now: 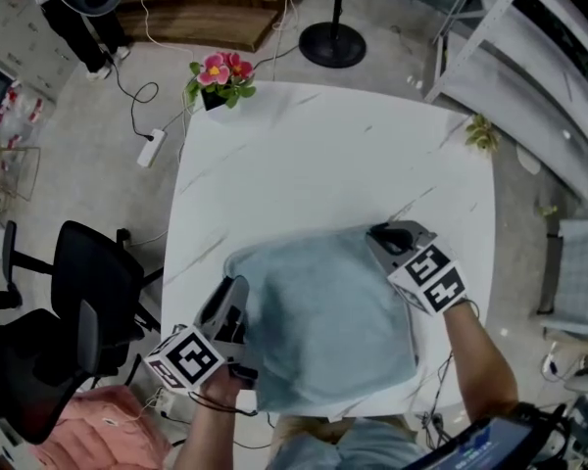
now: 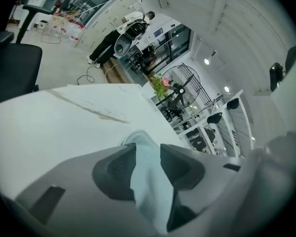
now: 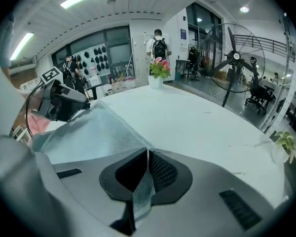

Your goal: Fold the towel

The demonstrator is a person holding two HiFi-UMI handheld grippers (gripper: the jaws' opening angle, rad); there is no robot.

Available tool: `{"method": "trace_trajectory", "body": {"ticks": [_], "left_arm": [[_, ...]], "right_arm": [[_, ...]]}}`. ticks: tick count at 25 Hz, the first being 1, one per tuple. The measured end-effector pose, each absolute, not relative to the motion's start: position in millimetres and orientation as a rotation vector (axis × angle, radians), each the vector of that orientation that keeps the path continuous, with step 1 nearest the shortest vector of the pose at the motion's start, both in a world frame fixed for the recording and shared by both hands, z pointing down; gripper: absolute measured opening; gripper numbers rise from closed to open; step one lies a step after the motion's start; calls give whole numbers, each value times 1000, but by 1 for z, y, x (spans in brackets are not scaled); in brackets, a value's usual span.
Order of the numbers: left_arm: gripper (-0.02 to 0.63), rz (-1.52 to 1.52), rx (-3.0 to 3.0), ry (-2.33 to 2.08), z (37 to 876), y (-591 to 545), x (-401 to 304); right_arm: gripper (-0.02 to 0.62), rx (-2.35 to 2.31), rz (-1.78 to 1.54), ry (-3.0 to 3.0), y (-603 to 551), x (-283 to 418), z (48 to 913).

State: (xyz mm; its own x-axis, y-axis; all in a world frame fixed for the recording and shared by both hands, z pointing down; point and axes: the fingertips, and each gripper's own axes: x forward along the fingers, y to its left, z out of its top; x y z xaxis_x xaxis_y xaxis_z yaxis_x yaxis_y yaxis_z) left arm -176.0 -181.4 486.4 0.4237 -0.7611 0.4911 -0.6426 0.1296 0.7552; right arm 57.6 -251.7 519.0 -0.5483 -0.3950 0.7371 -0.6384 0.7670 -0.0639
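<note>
The white worktop [image 1: 323, 145] lay bare beyond the pale blue towel [image 1: 328, 321] at its near edge, and only the gripper views showed the left gripper [image 2: 148, 154] jaws clamped on a thick fold and the right gripper [image 3: 147, 154] jaws pinched tight on a thin edge.

The towel [image 1: 323, 321] blurs along its far edge; its corners vanish inside the left tongs [image 1: 237, 286] and right tongs [image 1: 374, 232], its 6 o'clock hem hiding the rim of the counter [image 1: 304, 155].
</note>
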Motion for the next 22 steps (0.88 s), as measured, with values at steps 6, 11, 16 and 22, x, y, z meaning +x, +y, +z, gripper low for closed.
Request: {"method": "trace_trajectory", "body": {"ticks": [6, 11, 16, 22], "left_arm": [[167, -196, 1620, -1245, 439, -168, -189], [167, -273, 1596, -1073, 423, -118, -167], [166, -226, 1623, -975, 428, -59, -131], [163, -36, 1601, -1065, 486, -10, -117]], "right_arm": [[32, 808, 437, -2341, -235, 51, 462], [32, 781, 423, -2365, -198, 45, 448], [21, 689, 441, -2389, -144, 47, 447], [17, 500, 439, -2397, -47, 48, 465]]}}
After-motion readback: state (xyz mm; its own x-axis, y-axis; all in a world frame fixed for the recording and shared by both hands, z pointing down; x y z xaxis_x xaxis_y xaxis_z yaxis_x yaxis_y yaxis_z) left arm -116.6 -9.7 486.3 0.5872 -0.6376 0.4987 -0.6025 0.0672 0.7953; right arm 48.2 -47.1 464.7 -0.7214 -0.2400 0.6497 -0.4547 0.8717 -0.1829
